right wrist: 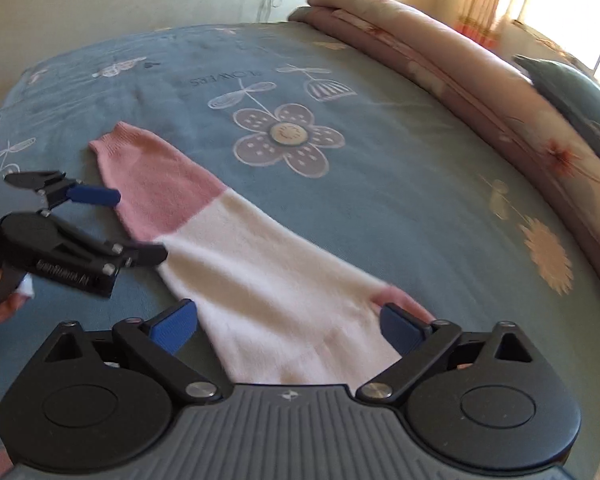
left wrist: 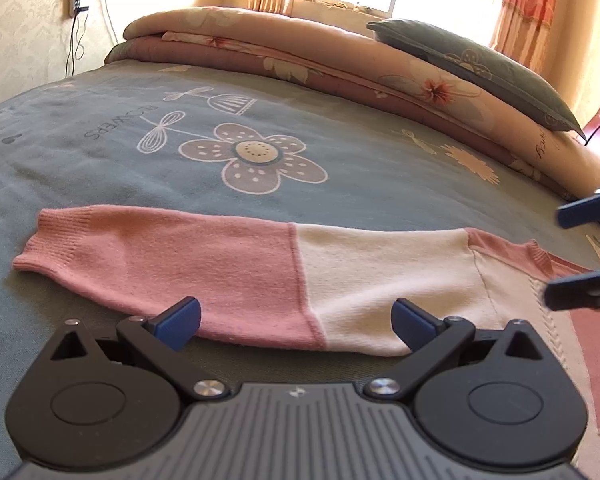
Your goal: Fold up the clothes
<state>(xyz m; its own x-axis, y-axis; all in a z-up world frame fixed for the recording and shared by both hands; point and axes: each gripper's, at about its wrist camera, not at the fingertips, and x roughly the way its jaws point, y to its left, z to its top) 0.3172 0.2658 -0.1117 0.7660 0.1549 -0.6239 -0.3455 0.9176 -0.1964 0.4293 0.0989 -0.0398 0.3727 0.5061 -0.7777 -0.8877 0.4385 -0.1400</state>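
Both grippers' jaws stand wide apart, empty. The left gripper hovers over the outstretched sleeve of a pink and cream sweater; the right gripper hangs above the shoulder. The sweater lies flat on a grey flowered bedspread. Folding looks barely begun: the sleeve is not yet folded in.
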